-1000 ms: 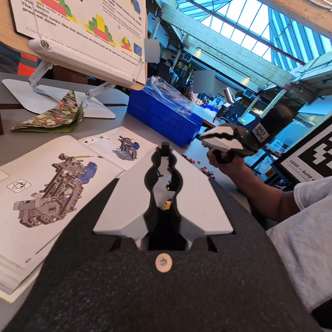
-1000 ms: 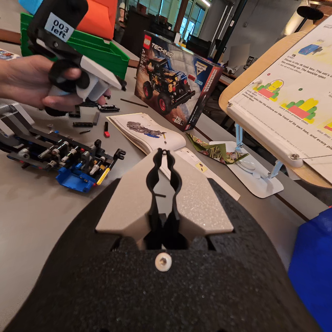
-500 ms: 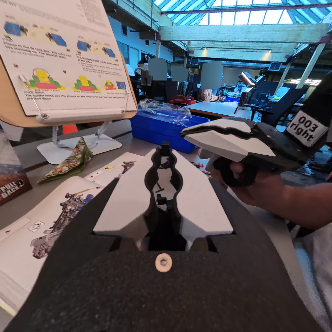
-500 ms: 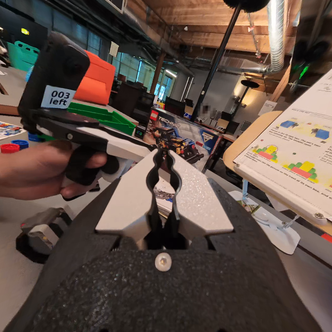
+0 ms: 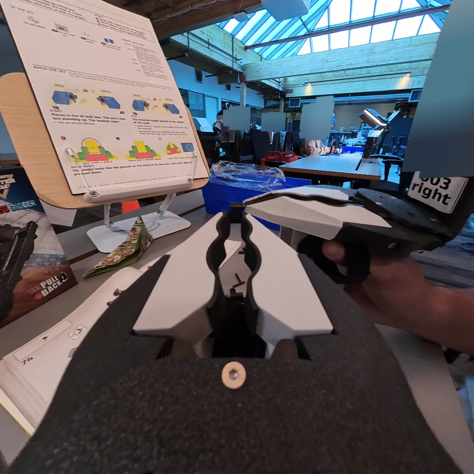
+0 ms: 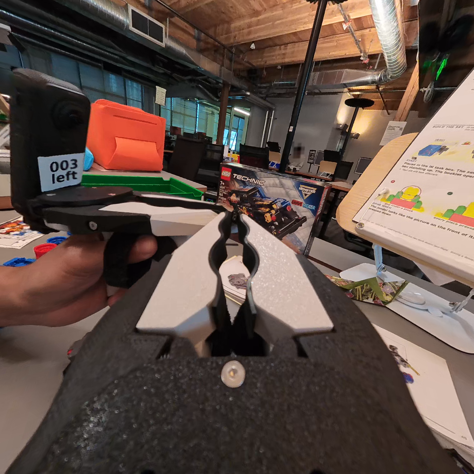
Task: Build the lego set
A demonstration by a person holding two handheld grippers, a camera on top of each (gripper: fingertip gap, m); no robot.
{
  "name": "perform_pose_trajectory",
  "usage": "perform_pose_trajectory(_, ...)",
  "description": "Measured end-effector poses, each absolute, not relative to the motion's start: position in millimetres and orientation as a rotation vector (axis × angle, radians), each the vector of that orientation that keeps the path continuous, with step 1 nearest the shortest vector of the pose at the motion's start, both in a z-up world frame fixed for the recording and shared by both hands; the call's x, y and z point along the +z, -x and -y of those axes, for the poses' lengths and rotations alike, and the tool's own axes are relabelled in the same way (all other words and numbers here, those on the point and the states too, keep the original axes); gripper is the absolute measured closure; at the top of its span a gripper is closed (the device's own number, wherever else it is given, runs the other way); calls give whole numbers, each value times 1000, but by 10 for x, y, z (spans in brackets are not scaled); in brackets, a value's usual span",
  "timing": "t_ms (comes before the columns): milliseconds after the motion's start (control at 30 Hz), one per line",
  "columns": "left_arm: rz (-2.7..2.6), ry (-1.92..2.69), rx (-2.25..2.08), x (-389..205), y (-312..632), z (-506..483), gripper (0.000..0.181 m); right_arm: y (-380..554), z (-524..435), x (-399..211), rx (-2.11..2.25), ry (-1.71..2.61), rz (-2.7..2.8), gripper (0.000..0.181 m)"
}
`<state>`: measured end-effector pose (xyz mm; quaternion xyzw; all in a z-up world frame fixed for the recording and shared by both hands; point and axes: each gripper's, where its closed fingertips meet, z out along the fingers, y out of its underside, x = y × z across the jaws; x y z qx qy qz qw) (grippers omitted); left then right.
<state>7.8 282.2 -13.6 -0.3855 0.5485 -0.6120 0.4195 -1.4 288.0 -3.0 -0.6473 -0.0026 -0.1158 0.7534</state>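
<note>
My left gripper [image 5: 235, 214] is raised above the table and shut on a small black Lego piece [image 5: 235, 208] at its tips. My right gripper [image 6: 234, 214] is shut, with what looks like a small black pin [image 6: 234, 218] at its tips. The two grippers meet tip to tip. The right gripper [image 5: 245, 204] comes in from the right in the left wrist view. The left gripper [image 6: 223, 207] comes in from the left in the right wrist view. The partly built model is out of view.
The open instruction booklet [image 5: 64, 333] lies below me, with loose black pins [image 5: 238, 279] beside it. The Lego box [image 6: 272, 202] stands behind. A task sheet on a stand [image 5: 115, 115], a blue bin [image 5: 230, 195], a green tray [image 6: 143, 183] and an orange box [image 6: 123, 143] surround the table. Less than 4 cm separates the two grippers' tips.
Both grippers have risen from the table and moved toward each other until their tips meet. The model has dropped out of the right wrist view.
</note>
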Motion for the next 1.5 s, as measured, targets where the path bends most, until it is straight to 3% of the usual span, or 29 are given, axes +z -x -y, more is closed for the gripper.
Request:
perform_pose_trajectory(333,-1273,960,-1632,-49,-26,-2756,175,67,-2839,60,-313,1320,49,177)
perform_pose_trajectory(767,-1247,715,-1134,-1,17,-2769,175,128,-2820,82,-52,1241,-93,177)
perform_pose_trajectory(1000,-1360,904,-1344,-175,-134,-2866,175,-19,-2927,-76,42,1370,-142,176)
perform_pose_trajectory(1167,-1380,950,-1482,-209,-134,-2966,175,-16,-2895,-107,45,1423,-45,157)
perform_pose_trajectory(1300,-1484,952,-1709,-198,-64,-2879,176,-87,-2725,-70,29,1478,152,157)
perform_pose_trajectory(1400,-1476,945,-1843,-131,-7,-2874,175,-80,-2626,-9,238,1467,244,140)
perform_pose_trajectory(1500,-1501,919,-1916,-112,28,-2804,176,65,-2650,-52,534,1496,308,135)
